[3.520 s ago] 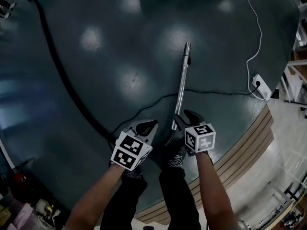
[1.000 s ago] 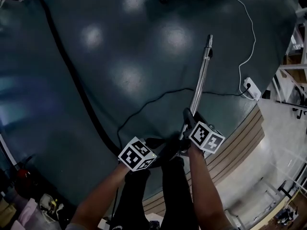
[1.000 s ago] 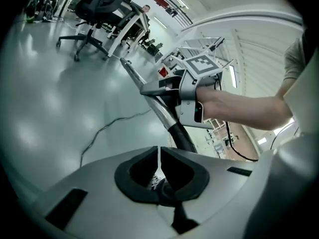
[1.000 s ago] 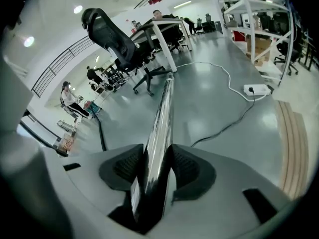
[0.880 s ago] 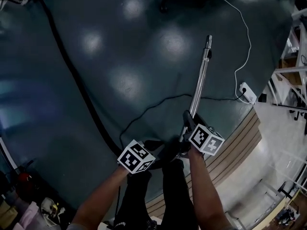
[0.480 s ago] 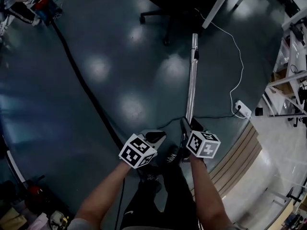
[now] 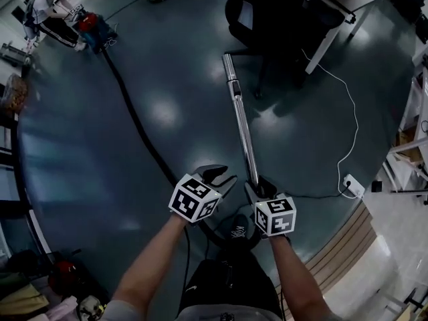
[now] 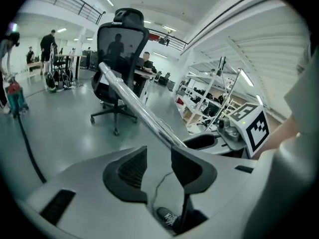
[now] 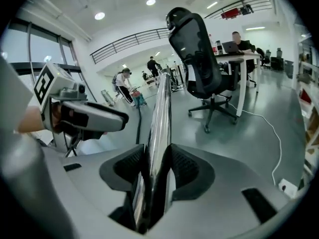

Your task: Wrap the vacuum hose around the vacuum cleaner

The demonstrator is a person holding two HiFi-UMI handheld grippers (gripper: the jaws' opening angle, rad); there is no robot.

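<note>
- Hose (image 7: 134, 116): a long black line across the dark floor (image 7: 80, 179). It runs from below the person's feet to the vacuum cleaner (image 7: 92, 27), which stands well apart at the far left edge of the room.
- None of the hose is wound on the machine yet.
- I judge the hose soft and springy. It should bend easily, drag on the floor and try to uncoil, so each loop will need holding.
- Best hold: on the hose itself, near the machine, fed round a stretch at a time.
- Chrome wand (image 7: 241, 122): stiff, smooth and likely slippery, and it works as a long lever. It rises clear of the floor and points toward the office chair (image 7: 267, 19).
- Right gripper (image 7: 257, 187): clamped on the wand's lower end. In the right gripper view both pads press on the tube (image 9: 159, 133).
- Left gripper (image 7: 217, 176): its jaws have just been opening and now stand apart. In the left gripper view only floor and a shoe (image 8: 167, 217) show through the gap, with the wand just beside.
- A white cable (image 7: 348, 112) trails to a power strip (image 7: 353, 186) at the right. It could snag.
</note>
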